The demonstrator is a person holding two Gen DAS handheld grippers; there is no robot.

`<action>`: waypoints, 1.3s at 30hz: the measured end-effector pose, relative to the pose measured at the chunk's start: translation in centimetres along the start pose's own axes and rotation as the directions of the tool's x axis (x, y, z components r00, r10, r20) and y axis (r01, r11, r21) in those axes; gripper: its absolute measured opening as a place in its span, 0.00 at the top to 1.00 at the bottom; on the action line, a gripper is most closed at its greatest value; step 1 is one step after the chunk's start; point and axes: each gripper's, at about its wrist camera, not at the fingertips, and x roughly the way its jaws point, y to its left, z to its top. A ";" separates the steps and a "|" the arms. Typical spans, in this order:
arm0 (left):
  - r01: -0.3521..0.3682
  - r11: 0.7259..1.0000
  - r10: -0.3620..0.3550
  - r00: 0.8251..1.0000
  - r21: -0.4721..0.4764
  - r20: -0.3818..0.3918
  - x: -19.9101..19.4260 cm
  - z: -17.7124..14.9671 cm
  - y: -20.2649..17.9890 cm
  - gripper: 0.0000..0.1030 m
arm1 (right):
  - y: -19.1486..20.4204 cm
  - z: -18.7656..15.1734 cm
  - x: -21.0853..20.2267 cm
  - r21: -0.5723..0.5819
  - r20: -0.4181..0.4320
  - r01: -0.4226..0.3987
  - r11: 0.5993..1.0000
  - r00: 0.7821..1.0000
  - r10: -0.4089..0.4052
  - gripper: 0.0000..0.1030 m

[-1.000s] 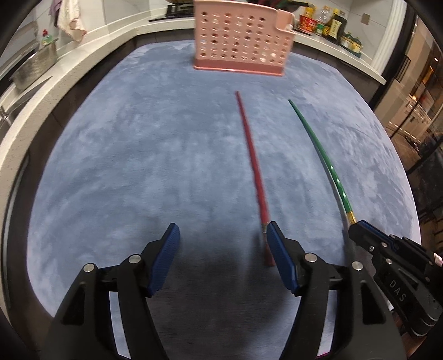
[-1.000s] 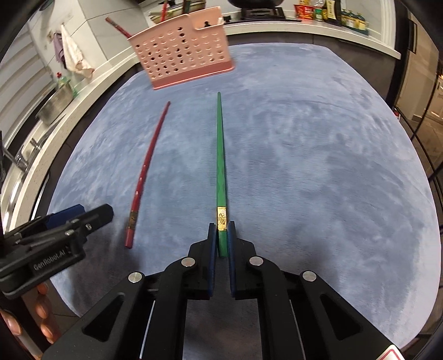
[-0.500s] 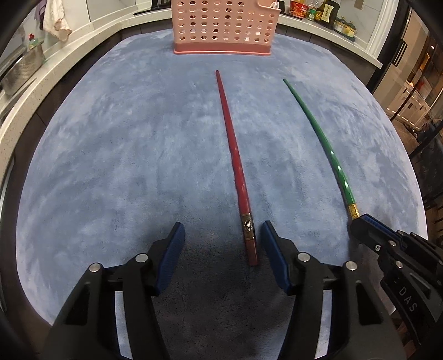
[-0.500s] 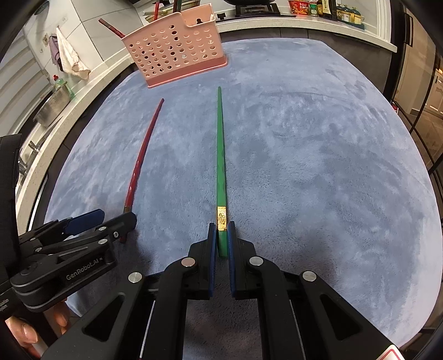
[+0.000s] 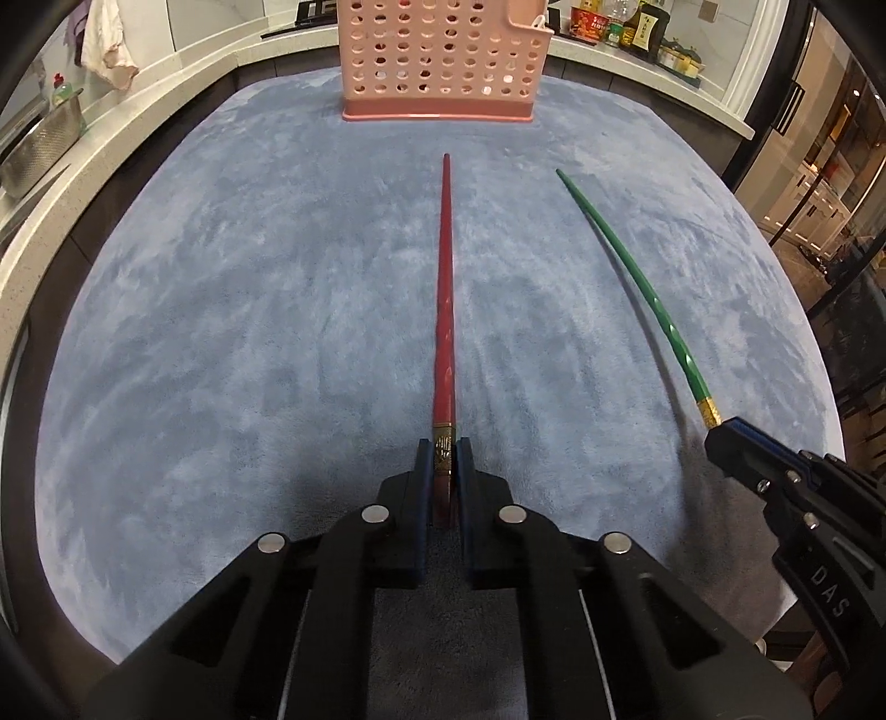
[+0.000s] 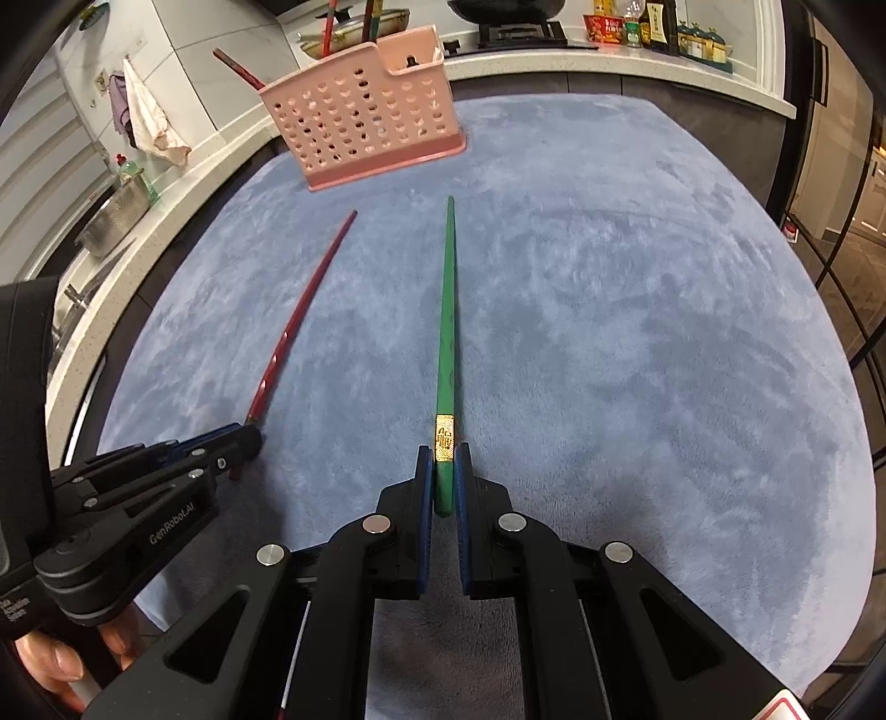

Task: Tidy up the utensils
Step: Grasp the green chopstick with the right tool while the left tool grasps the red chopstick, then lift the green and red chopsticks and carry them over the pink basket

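Pink perforated basket (image 5: 443,61) at far edge of blue mat (image 5: 221,332), mat between bare. Two chopsticks, tips toward basket. Left gripper (image 5: 443,454) jaws just closed, clamping red chopstick (image 5: 444,288) butt. Right gripper (image 6: 443,459) clamps green chopstick (image 6: 446,310) butt. Counter bottles (image 5: 620,27) beyond.

Both grippers, left gripper (image 5: 444,459) and right gripper (image 6: 443,465), are black plastic with blue finger pads (image 6: 425,498) and round silver screws (image 5: 375,514); white "GenRobot.AI" lettering (image 6: 171,531) runs beside the left gripper's screws.
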 end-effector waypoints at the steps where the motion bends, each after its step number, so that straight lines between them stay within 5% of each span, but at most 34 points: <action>1: 0.000 1.000 0.000 1.000 0.001 0.006 -0.3 0.1 0.0 0.93 | 0.0 0.2 -0.2 0.000 0.005 -0.002 1.000 1.000 0.002 0.93; 14: 0.021 0.999 -0.016 0.988 -0.036 0.154 -6.9 6.0 1.3 0.93 | 1.1 7.0 -6.2 -0.006 0.175 -0.027 1.000 0.984 0.028 0.93; 31: 0.036 0.998 -0.014 0.938 -0.058 0.347 -14.0 16.7 3.6 0.94 | 2.0 17.4 -10.6 -0.030 0.351 -0.030 0.999 0.936 0.038 0.93; 39: 0.038 0.998 -0.015 0.914 -0.051 0.406 -16.7 21.0 3.9 0.93 | 2.5 21.3 -11.7 -0.022 0.389 -0.093 0.995 0.916 0.094 0.93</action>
